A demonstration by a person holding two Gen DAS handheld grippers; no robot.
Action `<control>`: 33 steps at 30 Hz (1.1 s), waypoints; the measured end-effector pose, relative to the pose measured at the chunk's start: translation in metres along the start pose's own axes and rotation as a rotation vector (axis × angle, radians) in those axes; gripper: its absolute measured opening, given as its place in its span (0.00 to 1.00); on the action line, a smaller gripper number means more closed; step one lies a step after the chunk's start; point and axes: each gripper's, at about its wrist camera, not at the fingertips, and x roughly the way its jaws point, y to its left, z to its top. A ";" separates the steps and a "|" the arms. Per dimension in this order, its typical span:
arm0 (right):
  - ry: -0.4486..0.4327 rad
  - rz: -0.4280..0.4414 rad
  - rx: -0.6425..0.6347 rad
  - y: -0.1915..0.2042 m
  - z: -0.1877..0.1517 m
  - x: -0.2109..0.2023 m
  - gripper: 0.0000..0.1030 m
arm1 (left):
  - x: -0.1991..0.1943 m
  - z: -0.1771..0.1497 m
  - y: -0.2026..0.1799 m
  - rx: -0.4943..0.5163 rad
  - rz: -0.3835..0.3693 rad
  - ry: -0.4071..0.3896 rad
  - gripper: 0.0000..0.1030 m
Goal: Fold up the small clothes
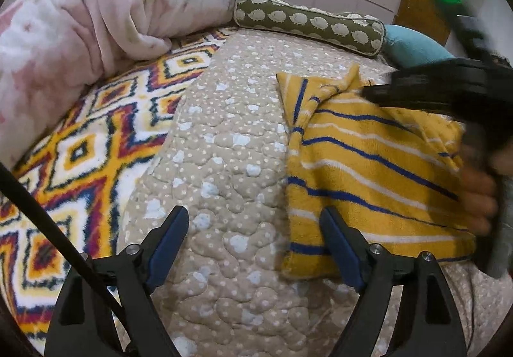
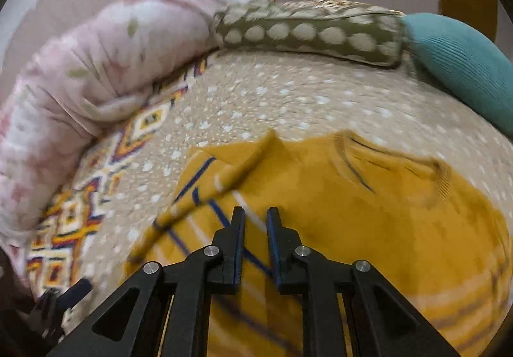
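The left gripper (image 1: pixel 253 241) stands wide open with nothing between its fingers; one finger (image 1: pixel 341 248) hangs over the near left corner of the shirt (image 1: pixel 368 171), the other over bare quilt (image 1: pixel 224 148). The right gripper (image 2: pixel 256 244) shows a narrow gap between its fingers (image 2: pixel 237 244) and no cloth caught in it; it sits low over the shirt's middle, and its view is smeared with motion.

The shirt, yellow with blue and white stripes, lies on the quilt near the person, well short of the hedgehog cushion (image 1: pixel 307 23) at the far edge. Its left sleeve is already turned in across the body, and the collar faces the cushion. A pink blanket (image 1: pixel 96 20) is heaped to the shirt's left, beyond a patterned throw (image 1: pixel 80 148).

The fold looks partly done: a side has been laid in and both grippers are free. The next move probably calls for the left gripper to close on the near hem corner while the right takes the other, then both carry the hem toward the collar. Thick fleece may slip or bunch, so a deep bite seems wise.
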 end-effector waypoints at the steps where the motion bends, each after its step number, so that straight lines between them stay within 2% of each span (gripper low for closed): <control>1: 0.028 -0.020 -0.029 0.007 0.005 0.015 0.15 | 0.002 0.000 0.002 -0.009 -0.010 0.007 0.81; 6: 0.088 -0.114 -0.128 0.029 0.026 0.057 0.15 | 0.007 0.000 0.012 -0.058 -0.056 0.033 0.84; 11: 0.107 -0.164 -0.144 0.037 0.038 0.068 0.15 | 0.007 0.000 0.009 -0.054 -0.037 0.032 0.85; 13: 0.091 -0.160 -0.128 0.036 0.039 0.060 0.15 | 0.007 -0.001 0.008 -0.049 -0.023 0.031 0.87; 18: -0.001 -0.084 -0.014 0.017 0.026 0.007 0.19 | 0.007 0.000 0.007 -0.048 -0.001 0.032 0.89; 20: -0.027 -0.083 -0.017 0.005 0.011 -0.022 0.21 | 0.005 -0.001 0.005 -0.042 0.010 0.028 0.89; 22: -0.048 -0.097 -0.032 -0.009 -0.007 -0.048 0.28 | 0.004 -0.001 0.004 -0.036 0.021 0.023 0.89; 26: -0.065 -0.176 -0.032 -0.052 -0.054 -0.092 0.31 | -0.002 -0.001 0.001 -0.031 0.040 0.011 0.89; 28: -0.059 -0.220 0.003 -0.078 -0.078 -0.104 0.31 | -0.009 -0.001 -0.002 -0.025 0.052 -0.008 0.89; 33: -0.039 -0.285 0.201 -0.151 -0.145 -0.127 0.31 | -0.035 -0.004 -0.017 0.008 0.058 -0.081 0.89</control>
